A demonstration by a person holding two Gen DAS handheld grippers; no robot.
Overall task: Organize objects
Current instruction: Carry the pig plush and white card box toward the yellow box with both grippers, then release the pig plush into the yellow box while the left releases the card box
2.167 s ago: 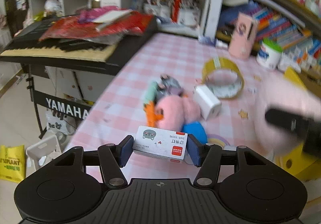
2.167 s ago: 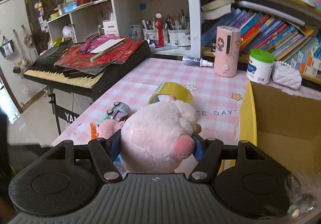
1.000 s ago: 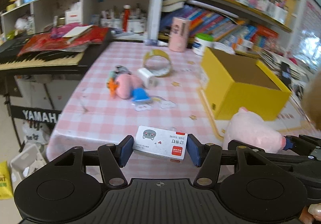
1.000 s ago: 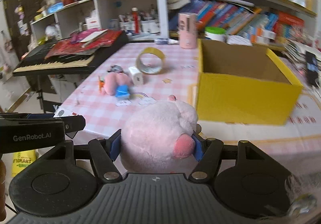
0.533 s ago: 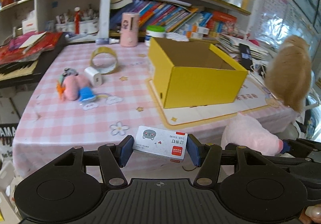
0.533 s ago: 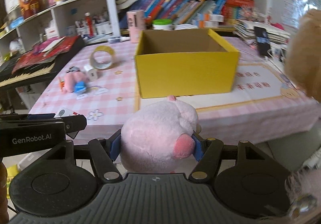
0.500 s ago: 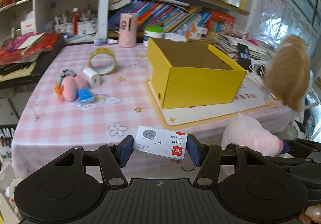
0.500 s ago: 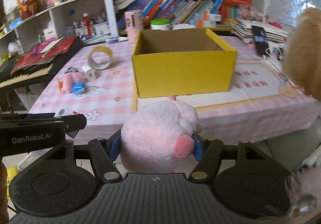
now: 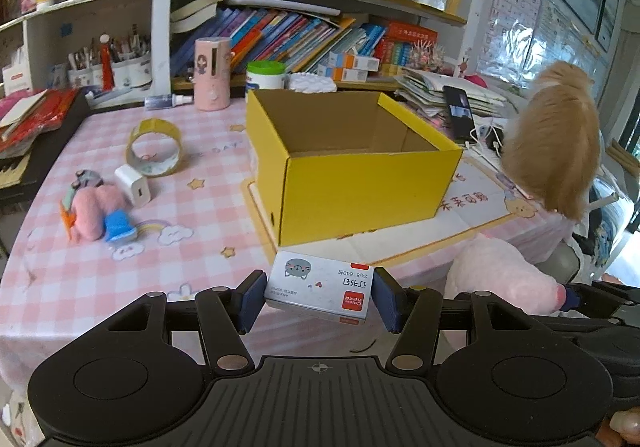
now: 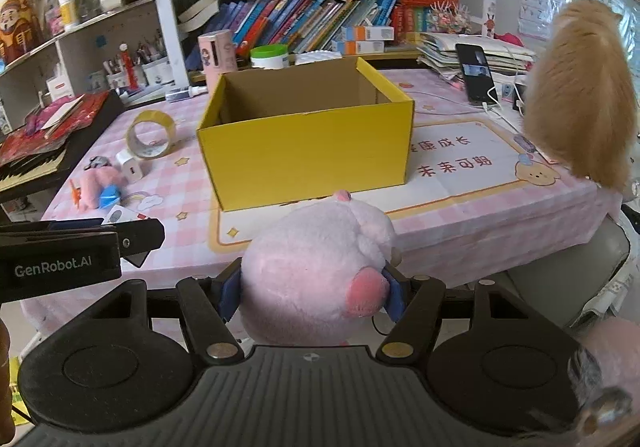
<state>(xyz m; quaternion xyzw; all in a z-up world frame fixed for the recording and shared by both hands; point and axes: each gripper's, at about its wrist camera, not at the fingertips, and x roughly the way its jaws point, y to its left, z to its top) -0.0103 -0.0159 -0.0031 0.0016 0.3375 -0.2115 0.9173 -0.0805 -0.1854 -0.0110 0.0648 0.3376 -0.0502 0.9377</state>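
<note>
My left gripper (image 9: 318,301) is shut on a small white staple box (image 9: 320,293) with a cat drawing, held in front of the table's near edge. My right gripper (image 10: 312,295) is shut on a pink plush pig (image 10: 316,271), also off the near edge. An open yellow cardboard box (image 9: 352,167) stands on the pink checked table (image 9: 192,207); it also shows in the right wrist view (image 10: 304,143). The plush pig shows at the lower right of the left wrist view (image 9: 496,271). The left gripper body appears at the left of the right wrist view (image 10: 60,255).
On the table's left lie a tape roll (image 9: 154,147), a white charger (image 9: 132,185), a pink plush toy (image 9: 90,213) with a blue piece and a small toy car. An orange cat (image 9: 556,147) sits at the right edge. Shelves of books stand behind.
Both grippers have drawn back from the table and swung right, still holding their objects. The yellow box now sits ahead of both, slightly nearer than half a second ago.
</note>
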